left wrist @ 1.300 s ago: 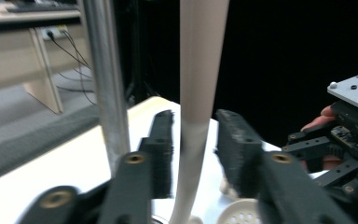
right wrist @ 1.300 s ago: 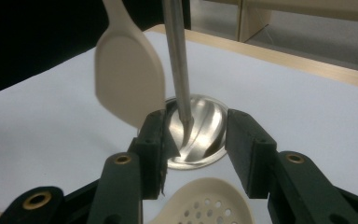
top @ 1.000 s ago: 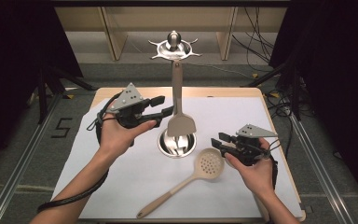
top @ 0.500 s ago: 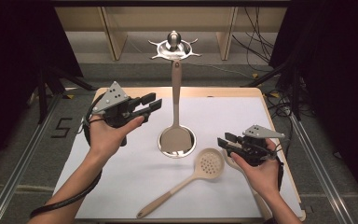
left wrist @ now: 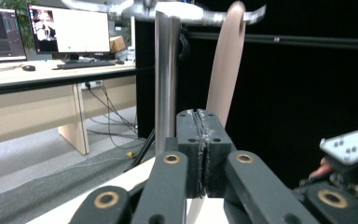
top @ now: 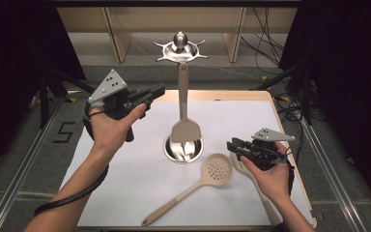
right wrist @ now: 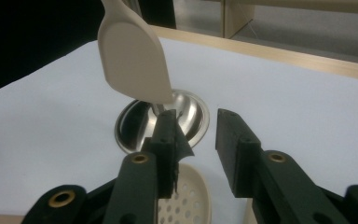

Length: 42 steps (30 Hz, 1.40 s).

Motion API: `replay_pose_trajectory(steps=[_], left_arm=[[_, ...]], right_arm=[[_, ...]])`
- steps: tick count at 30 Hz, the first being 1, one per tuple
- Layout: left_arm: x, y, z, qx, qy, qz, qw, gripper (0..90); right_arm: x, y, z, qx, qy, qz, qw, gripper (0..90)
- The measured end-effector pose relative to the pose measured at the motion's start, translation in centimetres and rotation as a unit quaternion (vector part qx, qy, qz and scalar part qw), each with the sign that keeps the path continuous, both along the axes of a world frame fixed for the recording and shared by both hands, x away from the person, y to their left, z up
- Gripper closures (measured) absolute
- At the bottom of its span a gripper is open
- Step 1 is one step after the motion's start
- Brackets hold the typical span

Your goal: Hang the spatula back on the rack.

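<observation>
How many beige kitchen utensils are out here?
3: a spatula hanging on the stand, a slotted spoon lying on the table, and one partly hidden under the right gripper.

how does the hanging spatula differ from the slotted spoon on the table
The spatula hangs upright from the metal stand; the slotted spoon lies flat on the white table. The spatula's blade is solid and squarish; the slotted spoon's head is round and full of holes. Both are beige with long handles, and neither is held.
</observation>
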<state>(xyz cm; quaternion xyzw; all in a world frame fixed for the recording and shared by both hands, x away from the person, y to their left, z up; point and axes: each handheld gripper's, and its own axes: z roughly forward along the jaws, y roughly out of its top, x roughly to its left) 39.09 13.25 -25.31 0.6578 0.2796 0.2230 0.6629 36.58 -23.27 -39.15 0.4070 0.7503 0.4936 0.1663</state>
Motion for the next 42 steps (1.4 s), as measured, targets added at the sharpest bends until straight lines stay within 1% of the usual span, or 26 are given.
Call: replay_pose_trajectory(steps=[3, 9, 10, 11, 13, 14, 15, 19, 21, 22, 24, 25, 27, 28, 29, 30, 31, 32, 34, 35, 36, 37, 39, 40, 41, 42], left_arm=[[0.3, -0.3, 1.2, -0.002, -0.011, 0.001, 0.9999, 89.0], [1.0, -1.1, 2.9, -0.004, -0.025, 0.005, 0.9997, 89.1], [1.2, -1.2, 3.1, -0.007, -0.027, 0.008, 0.9996, 89.2], [1.2, -1.3, 3.2, -0.008, -0.028, 0.009, 0.9995, 89.3], [1.4, -1.4, 3.6, -0.013, -0.032, 0.011, 0.9993, 89.3], [1.4, -1.4, 3.7, -0.015, -0.032, 0.013, 0.9993, 89.3], [1.4, -1.4, 3.8, -0.016, -0.033, 0.015, 0.9992, 89.4], [1.5, -1.4, 4.0, -0.009, -0.040, 0.025, 0.9988, 89.4], [1.5, -1.3, 4.1, -0.006, -0.042, 0.030, 0.9986, 89.4], [1.6, -1.2, 4.1, -0.004, -0.042, 0.032, 0.9986, 89.4], [1.6, -1.2, 4.1, -0.005, -0.042, 0.033, 0.9986, 89.4], [1.6, -1.2, 4.1, -0.005, -0.042, 0.032, 0.9986, 89.4], [1.6, -1.2, 4.0, -0.006, -0.043, 0.035, 0.9985, 89.5], [1.6, -1.1, 4.0, -0.005, -0.044, 0.039, 0.9983, 89.4], [1.6, -1.1, 4.0, -0.006, -0.043, 0.041, 0.9982, 89.5], [1.7, -1.0, 3.9, -0.009, -0.038, 0.042, 0.9983, 89.5], [1.8, -0.9, 3.9, -0.008, -0.041, 0.046, 0.9980, 89.5], [1.9, -0.8, 3.9, -0.008, -0.041, 0.049, 0.9979, 89.4], [2.1, -0.6, 3.9, -0.008, -0.042, 0.052, 0.9977, 89.5], [2.2, -0.5, 4.0, -0.007, -0.041, 0.055, 0.9976, 89.5], [2.2, -0.5, 4.0, -0.007, -0.036, 0.056, 0.9978, 89.5], [2.4, -0.4, 4.1, -0.005, -0.041, 0.058, 0.9974, 89.5], [2.7, -0.3, 4.1, -0.005, -0.039, 0.060, 0.9974, 89.5], [2.7, -0.4, 4.1, -0.006, -0.033, 0.061, 0.9976, 89.5], [2.9, -0.3, 4.1, -0.003, -0.038, 0.063, 0.9973, 89.5], [3.0, -0.3, 4.1, -0.005, -0.032, 0.064, 0.9974, 89.5]], right_arm=[[-0.3, 0.1, 0.0, 0.006, 0.009, -0.003, 0.9999, 72.8], [-0.5, 0.2, 0.2, -0.010, 0.016, -0.010, 0.9998, 72.6], [-0.5, 0.2, 0.1, -0.008, 0.013, -0.009, 0.9999, 72.4], [-0.3, 0.1, 0.0, -0.016, -0.003, -0.002, 0.9999, 72.2], [-0.4, 0.2, 0.1, -0.013, 0.000, -0.003, 0.9999, 71.9], [-0.3, 0.1, 0.1, -0.019, -0.007, -0.001, 0.9998, 71.8], [-0.4, 0.2, 0.2, -0.015, -0.002, -0.003, 0.9999, 71.7], [-0.4, 0.1, 0.2, -0.006, -0.001, -0.004, 1.0000, 71.4], [-0.4, 0.1, 0.2, -0.011, 0.001, -0.004, 0.9999, 71.1], [-0.5, 0.2, 0.2, -0.002, 0.011, -0.003, 0.9999, 71.0], [-0.5, 0.2, 0.2, -0.003, 0.010, -0.002, 0.9999, 70.8], [-0.4, 0.1, 0.2, -0.011, -0.001, -0.003, 0.9999, 70.8], [-0.4, 0.1, 0.2, -0.011, -0.001, -0.002, 0.9999, 70.7], [-0.4, 0.2, 0.2, -0.003, 0.008, -0.001, 1.0000, 70.7], [-0.3, 0.0, 0.2, -0.018, -0.015, -0.002, 0.9997, 70.7], [-0.3, 0.0, 0.2, -0.018, -0.014, -0.002, 0.9997, 70.6], [-0.4, 0.2, 0.2, -0.011, -0.002, 0.000, 0.9999, 70.7], [-0.3, 0.1, 0.2, -0.017, -0.012, -0.003, 0.9998, 70.7], [-0.4, 0.2, 0.2, -0.012, -0.002, -0.001, 0.9999, 70.7], [-0.6, 0.3, 0.2, -0.004, 0.010, -0.005, 0.9999, 70.7], [-0.5, 0.3, 0.2, -0.003, 0.010, -0.005, 0.9999, 70.7], [-0.5, 0.4, 0.3, -0.003, 0.010, -0.005, 0.9999, 70.7], [-0.5, 0.4, 0.3, -0.003, 0.010, -0.004, 0.9999, 70.7], [-0.5, 0.4, 0.3, -0.003, 0.010, -0.004, 0.9999, 70.7], [-0.3, 0.2, 0.2, -0.012, -0.006, 0.002, 0.9999, 70.7], [-0.3, 0.2, 0.2, -0.013, -0.006, 0.002, 0.9999, 70.7]])
